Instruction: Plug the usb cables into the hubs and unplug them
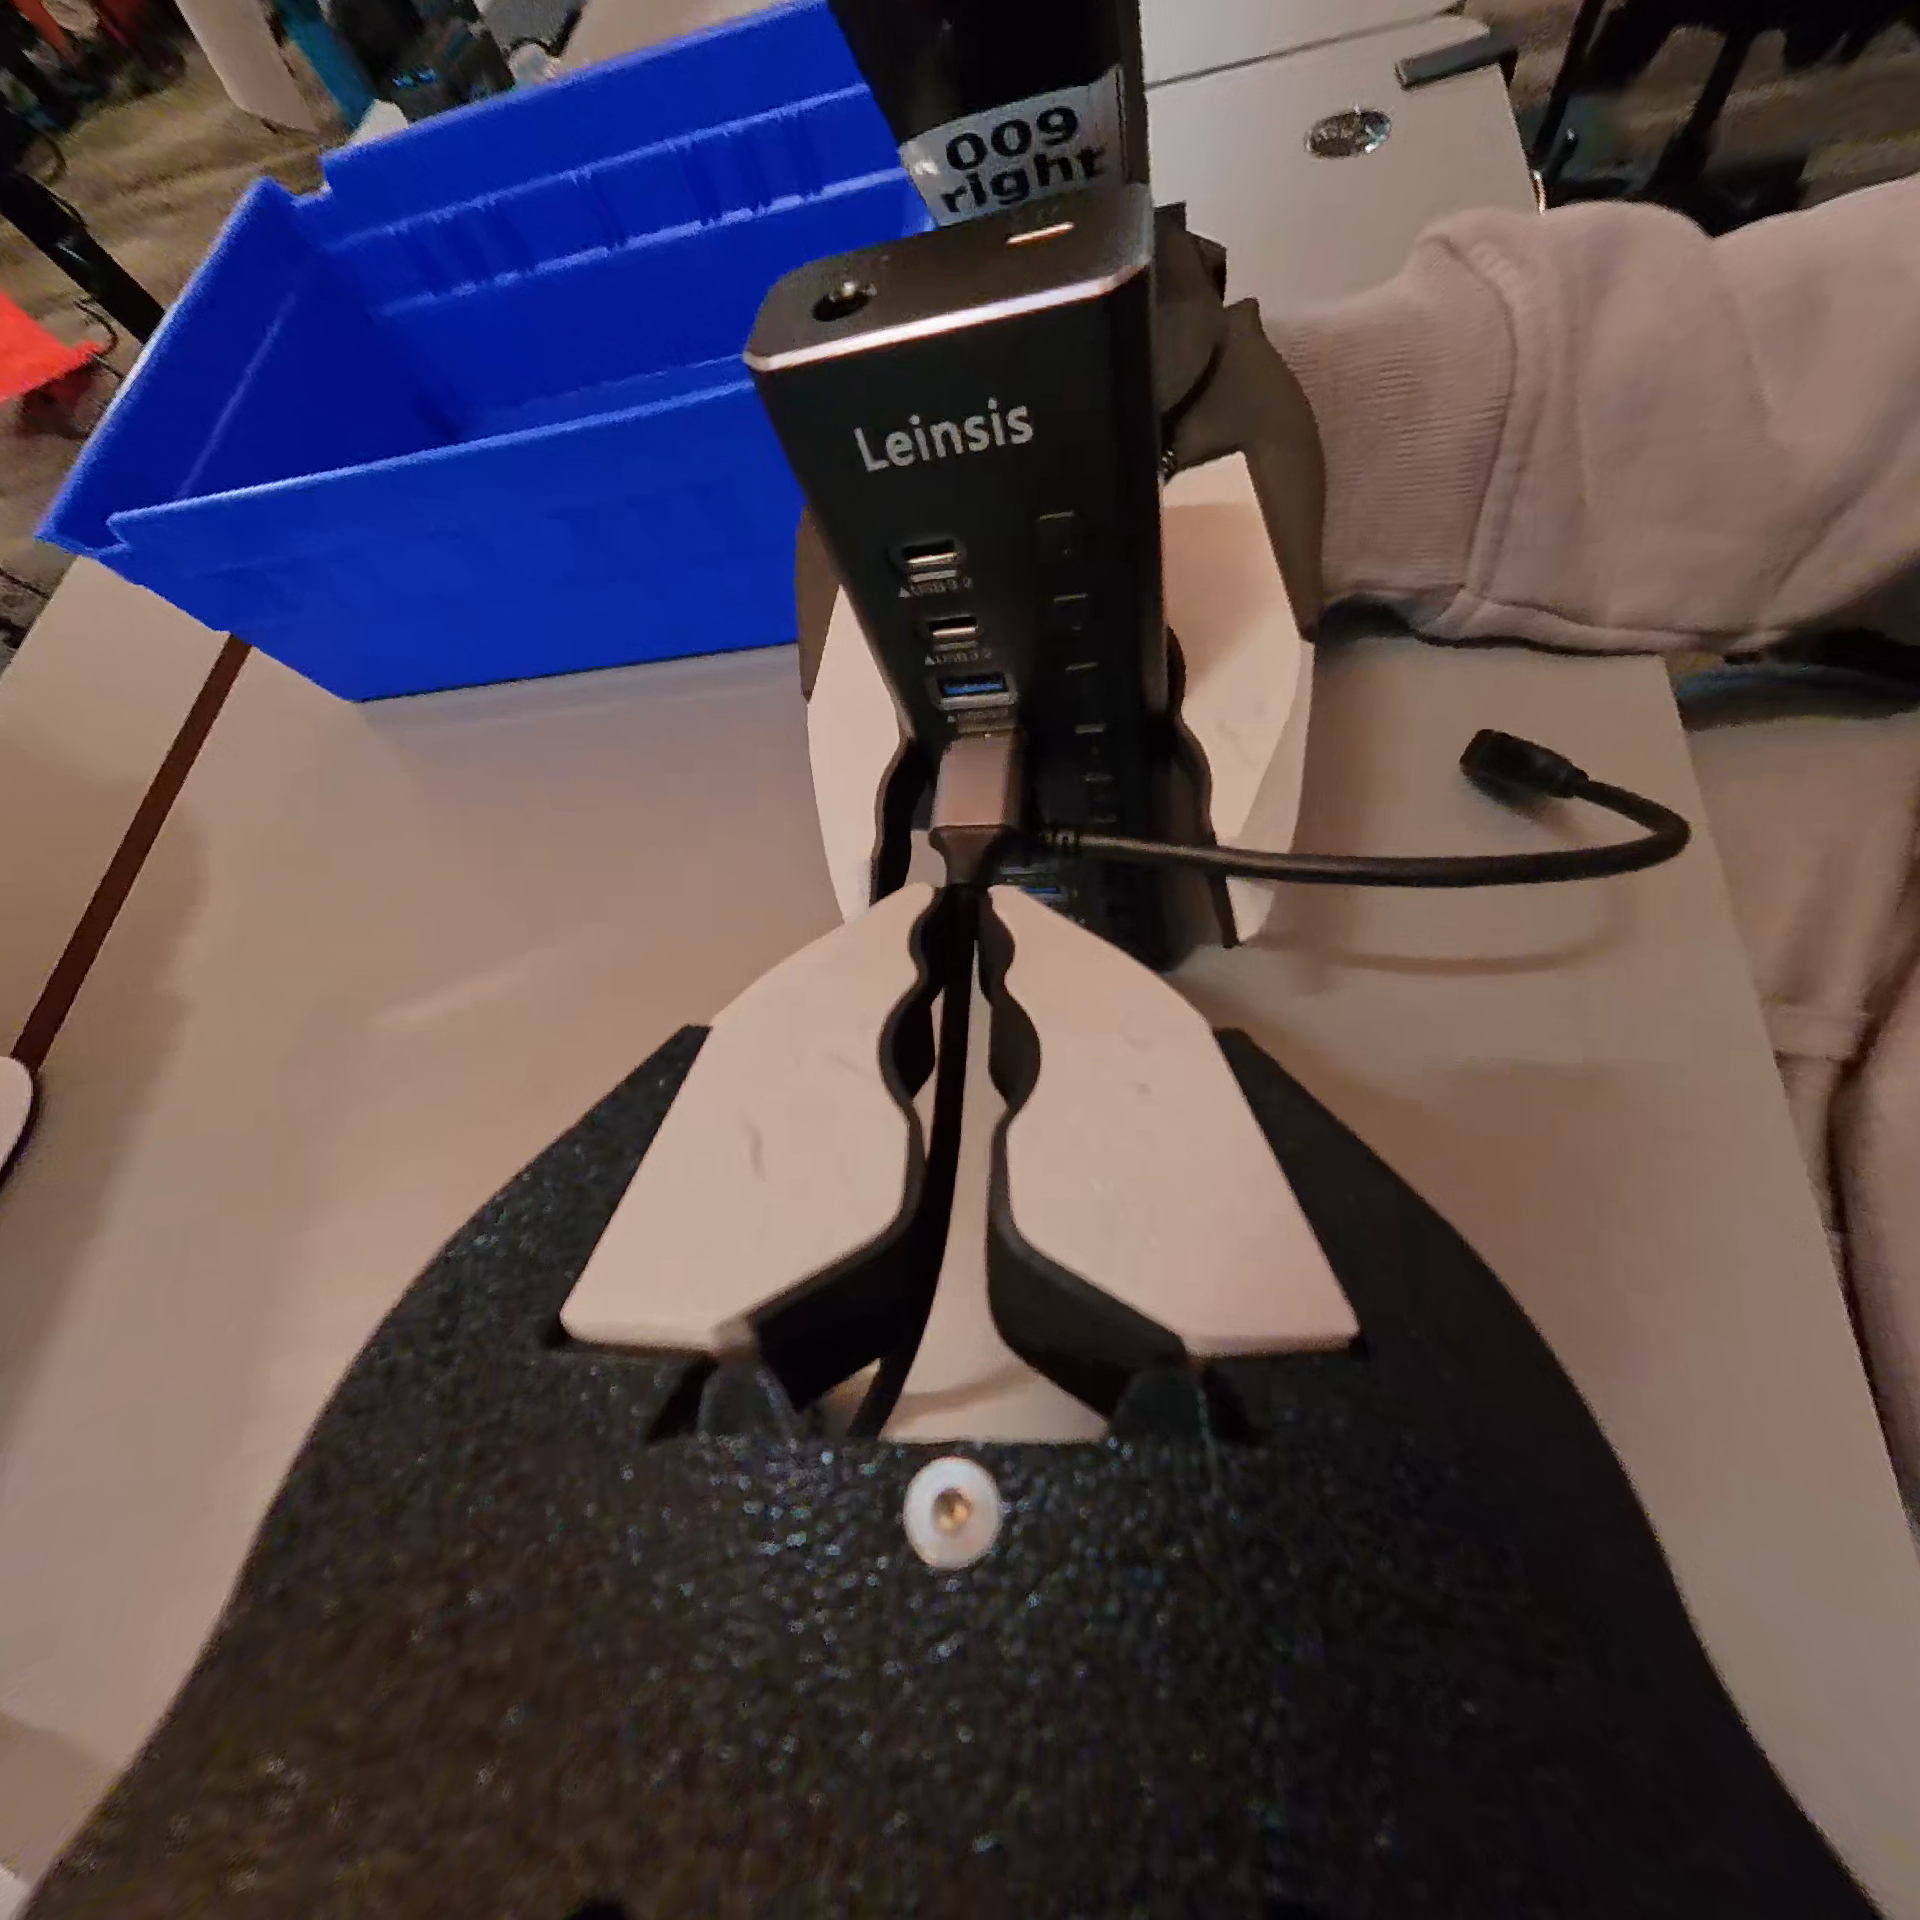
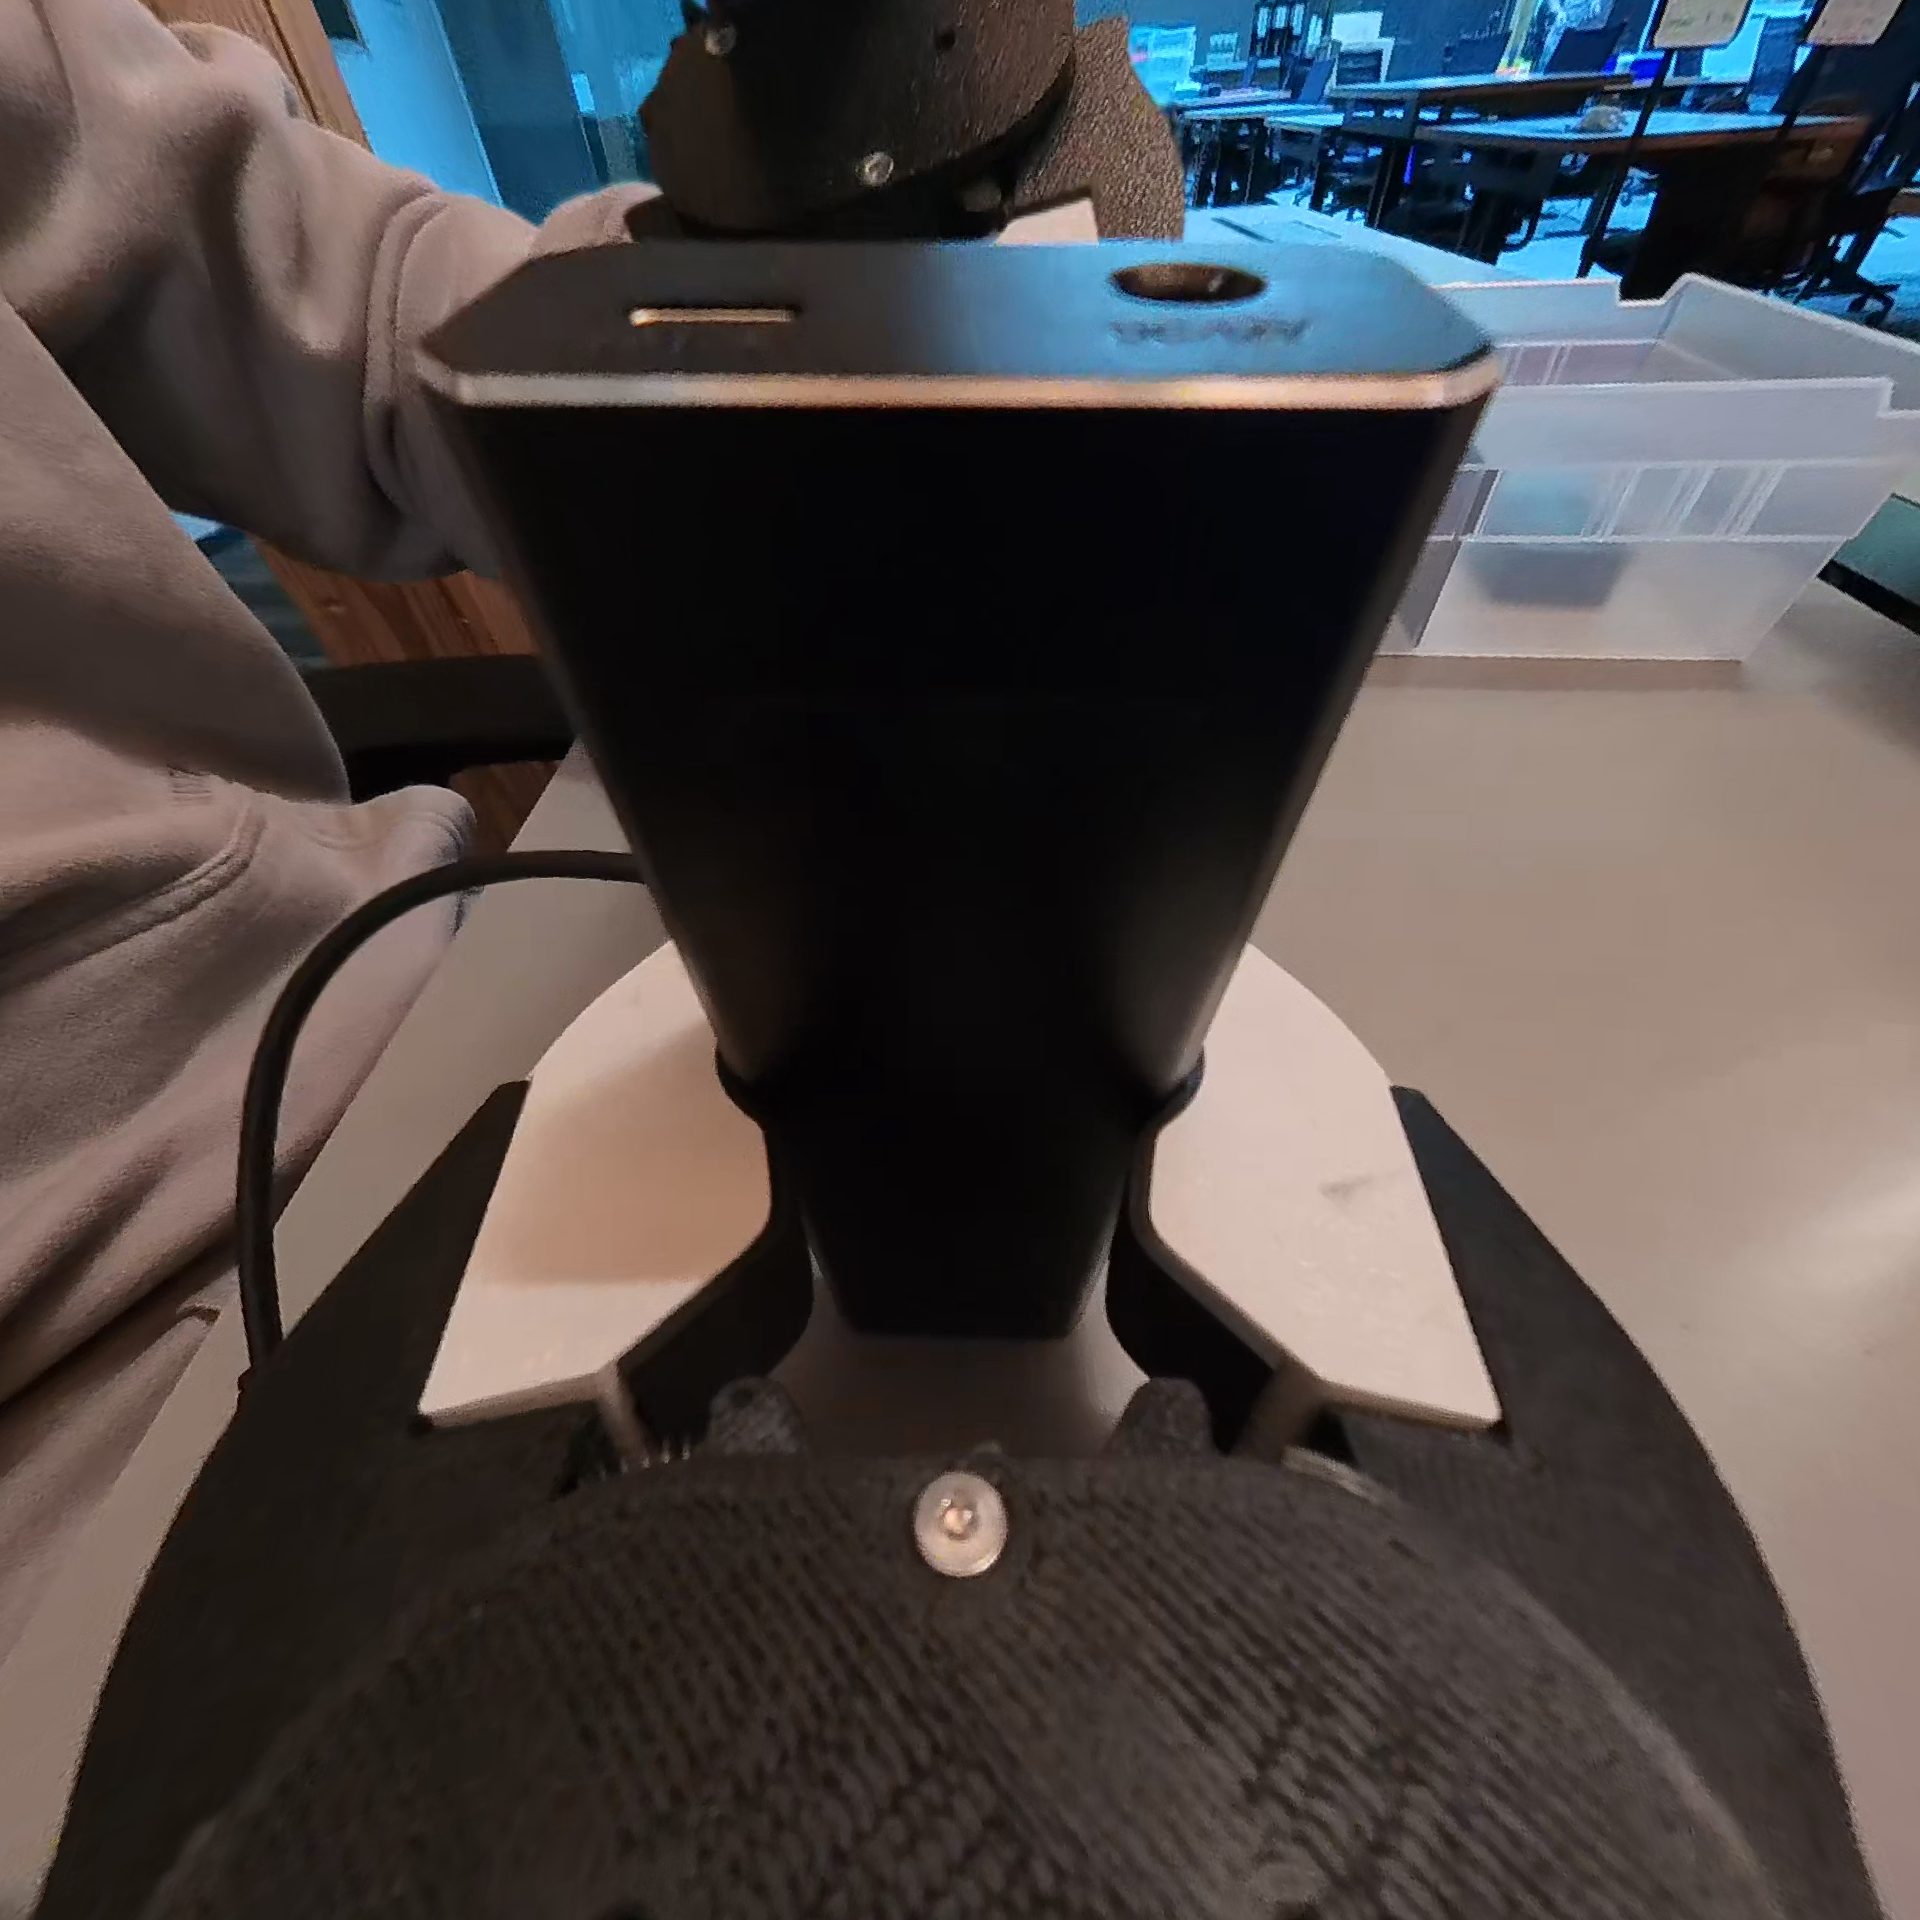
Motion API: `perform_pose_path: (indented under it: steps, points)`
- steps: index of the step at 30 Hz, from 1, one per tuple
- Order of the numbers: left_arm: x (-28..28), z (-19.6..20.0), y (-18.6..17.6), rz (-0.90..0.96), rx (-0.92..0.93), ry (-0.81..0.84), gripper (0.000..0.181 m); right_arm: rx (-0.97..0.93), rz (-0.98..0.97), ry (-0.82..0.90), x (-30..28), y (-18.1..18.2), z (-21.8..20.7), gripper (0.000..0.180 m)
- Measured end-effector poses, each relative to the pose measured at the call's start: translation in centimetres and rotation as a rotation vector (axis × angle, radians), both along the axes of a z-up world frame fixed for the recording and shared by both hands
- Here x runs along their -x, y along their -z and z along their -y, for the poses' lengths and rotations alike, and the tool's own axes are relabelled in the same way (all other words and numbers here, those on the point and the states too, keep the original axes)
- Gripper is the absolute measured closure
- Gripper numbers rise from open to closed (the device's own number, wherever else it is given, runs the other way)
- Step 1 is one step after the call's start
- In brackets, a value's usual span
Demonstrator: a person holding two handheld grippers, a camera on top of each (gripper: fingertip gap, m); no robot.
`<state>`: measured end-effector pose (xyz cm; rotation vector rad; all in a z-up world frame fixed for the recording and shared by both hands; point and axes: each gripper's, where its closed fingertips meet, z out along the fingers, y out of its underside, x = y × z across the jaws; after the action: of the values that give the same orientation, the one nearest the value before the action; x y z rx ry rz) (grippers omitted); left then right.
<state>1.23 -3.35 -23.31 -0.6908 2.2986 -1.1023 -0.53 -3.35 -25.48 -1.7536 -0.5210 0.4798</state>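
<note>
My right gripper is shut on the lower part of a black USB hub and holds it upright above the table. In the left wrist view the hub shows its row of ports, with the right gripper's fingers at both sides. My left gripper is shut on a black USB cable just behind its grey plug. The plug's tip sits in a port just below a blue one. A second black cable leaves the hub to the right and ends in a loose connector.
A blue bin stands on the pale table behind left of the hub. A clear bin stands at the far right. A person's grey sleeve is close on the right. A cable loop hangs left of the hub.
</note>
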Motion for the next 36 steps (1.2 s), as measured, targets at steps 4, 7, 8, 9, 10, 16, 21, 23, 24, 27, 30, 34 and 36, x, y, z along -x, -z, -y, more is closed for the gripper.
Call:
perform_pose_path:
  steps: [4, 7, 8, 9, 10, 16, 21, 23, 24, 27, 30, 34, 36]
  points:
    - [0.3, -0.9, -0.6, 0.066, 0.004, -0.061, 0.161, -0.001, 0.036, 0.009, 0.2, 0.3, -0.4, 0.107]
    - [0.8, -2.9, -4.3, 0.196, 0.149, -0.157, 0.145, -0.074, -0.016, 0.018, 0.2, -1.6, -0.2, 0.107]
    - [0.9, -4.1, -5.4, 0.238, 0.204, -0.212, 0.14, -0.109, -0.014, 0.036, 0.1, -2.6, -0.1, 0.107]
    - [1.1, -5.5, -6.3, 0.281, 0.251, -0.265, 0.134, -0.146, -0.015, 0.063, -0.2, -3.8, 0.0, 0.107]
    - [1.4, -6.8, -7.0, 0.326, 0.292, -0.311, 0.13, -0.17, -0.026, 0.088, -0.6, -5.0, 0.2, 0.107]
    - [2.5, -11.1, -5.2, 0.359, 0.356, -0.43, 0.13, -0.307, 0.099, 0.274, -5.0, -13.9, 3.6, 0.107]
    - [2.7, -10.5, -2.6, 0.294, 0.324, -0.396, 0.128, -0.202, 0.441, 0.462, -13.7, -19.3, 6.8, 0.107]
    - [2.7, -9.9, -2.1, 0.289, 0.321, -0.376, 0.128, -0.09, 0.636, 0.549, -18.5, -19.6, 7.6, 0.107]
    - [2.6, -9.8, -1.9, 0.289, 0.323, -0.374, 0.128, -0.03, 0.724, 0.585, -21.0, -19.3, 7.9, 0.108]
    - [2.4, -9.2, -1.3, 0.26, 0.321, -0.354, 0.128, 0.217, 0.878, 0.623, -27.0, -16.2, 8.9, 0.107]
    - [2.4, -9.2, -1.0, 0.252, 0.3, -0.362, 0.128, 0.37, 0.991, 0.561, -29.5, -12.1, 9.1, 0.106]
    - [2.5, -9.3, 0.1, 0.22, 0.295, -0.354, 0.128, 0.469, 1.074, 0.479, -30.1, -7.3, 7.7, 0.108]
    - [2.5, -9.2, 0.4, 0.206, 0.304, -0.351, 0.128, 0.496, 1.137, 0.458, -30.6, -5.7, 6.7, 0.108]
